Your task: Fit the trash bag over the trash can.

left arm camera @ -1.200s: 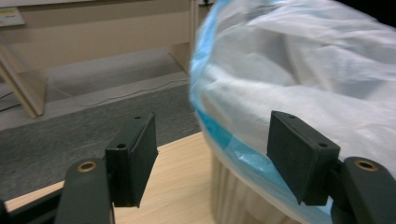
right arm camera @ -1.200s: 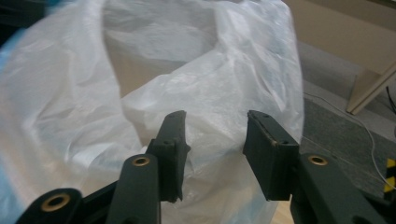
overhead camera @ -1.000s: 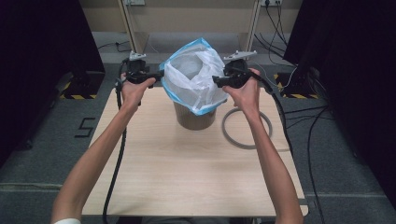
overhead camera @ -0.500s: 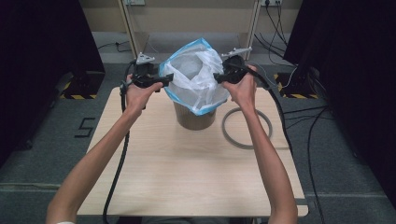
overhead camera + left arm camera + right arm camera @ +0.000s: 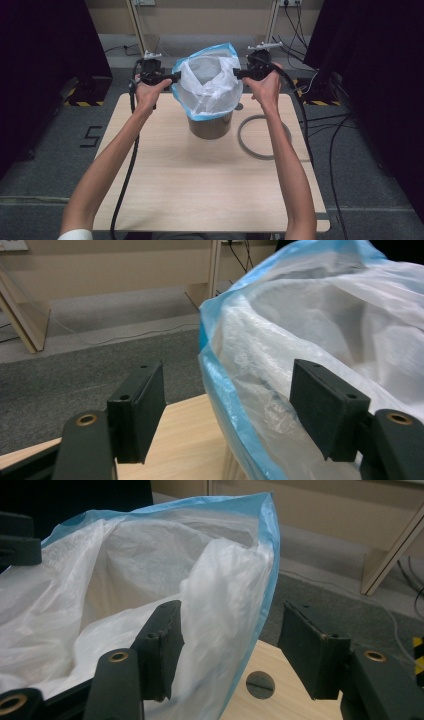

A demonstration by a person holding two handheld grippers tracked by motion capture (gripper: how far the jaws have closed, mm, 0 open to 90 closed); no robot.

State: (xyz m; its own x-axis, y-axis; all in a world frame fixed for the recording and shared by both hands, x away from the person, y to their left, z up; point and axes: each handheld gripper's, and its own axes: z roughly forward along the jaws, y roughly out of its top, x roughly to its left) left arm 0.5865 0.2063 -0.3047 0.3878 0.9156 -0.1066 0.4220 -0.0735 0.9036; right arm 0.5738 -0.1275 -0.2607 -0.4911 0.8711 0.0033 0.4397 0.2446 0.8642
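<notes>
Tabletop bin (image 5: 210, 126), blue-rimmed bag (image 5: 207, 82) inside

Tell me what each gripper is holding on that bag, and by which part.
Nothing is clamped. The left gripper and right gripper both stand open, jaws astride the blue-edged rim of the plastic bag on opposite sides, not closed on it.

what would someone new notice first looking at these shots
First, the billowing white bag with a blue rim, standing tall out of a dark bin at the far middle of the wooden table. Next, the left gripper and right gripper flank the bag's mouth, each with open jaws straddling the blue edge. A grey ring lies flat on the table just right of the bin.
</notes>
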